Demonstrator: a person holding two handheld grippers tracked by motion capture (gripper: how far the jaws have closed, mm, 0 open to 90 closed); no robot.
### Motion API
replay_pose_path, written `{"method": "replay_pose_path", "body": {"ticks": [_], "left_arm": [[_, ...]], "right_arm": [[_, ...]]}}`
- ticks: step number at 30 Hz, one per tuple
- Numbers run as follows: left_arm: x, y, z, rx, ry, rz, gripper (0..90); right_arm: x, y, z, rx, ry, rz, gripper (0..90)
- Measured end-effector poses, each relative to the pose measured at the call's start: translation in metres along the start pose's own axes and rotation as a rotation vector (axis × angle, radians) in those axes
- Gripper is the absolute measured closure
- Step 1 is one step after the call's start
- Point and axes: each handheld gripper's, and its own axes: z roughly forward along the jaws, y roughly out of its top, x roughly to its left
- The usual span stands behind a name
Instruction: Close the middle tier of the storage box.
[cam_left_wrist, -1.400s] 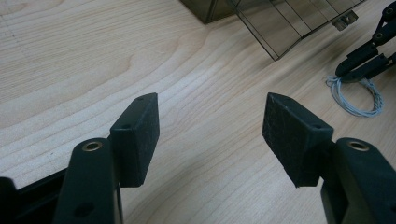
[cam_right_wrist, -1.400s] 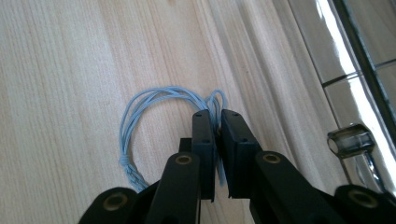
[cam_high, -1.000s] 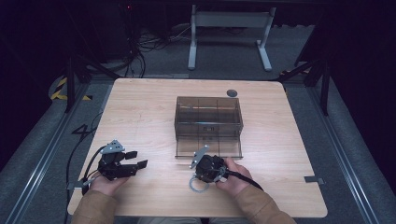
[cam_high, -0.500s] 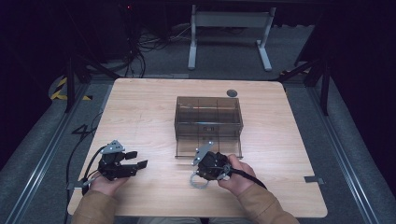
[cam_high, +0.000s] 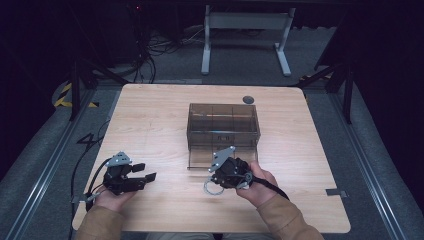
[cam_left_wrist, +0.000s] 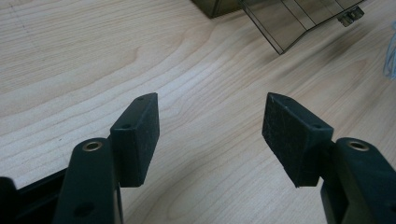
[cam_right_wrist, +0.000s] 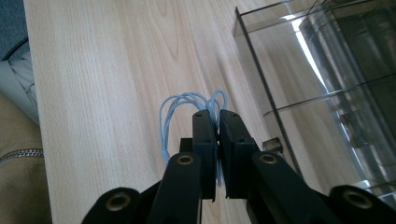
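Right hand-held gripper (cam_right_wrist: 217, 122) is clamped on a loop of pale blue cord (cam_right_wrist: 187, 105) near the counter's (cam_high: 150, 115) front edge, with the smoky clear box (cam_high: 223, 127) just beyond it toward the middle. Left hand-held gripper (cam_left_wrist: 210, 126) sits open and empty by the front-left corner, so the right one is way closer to the box.

I'm over a pale wooden table (cam_high: 150, 125), smooth matt grain. My left gripper (cam_left_wrist: 210, 121) shows matt black plastic pads (cam_left_wrist: 140, 135), faintly rough, with brass-looking rivets. My right gripper (cam_right_wrist: 217, 122), same matt black, pinches a thin light-blue cord loop (cam_right_wrist: 180, 105). The smoky transparent plastic box (cam_high: 223, 125) looks glossy, catching glare.
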Motion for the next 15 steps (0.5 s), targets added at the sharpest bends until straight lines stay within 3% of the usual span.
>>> {"method": "replay_pose_path", "body": {"ticks": [15], "left_arm": [[0.001, -0.007, -0.008, -0.004, 0.02, -0.014, 37.5]], "right_arm": [[-0.012, 0.001, -0.023, -0.061, -0.035, 0.032, 86.0]]}}
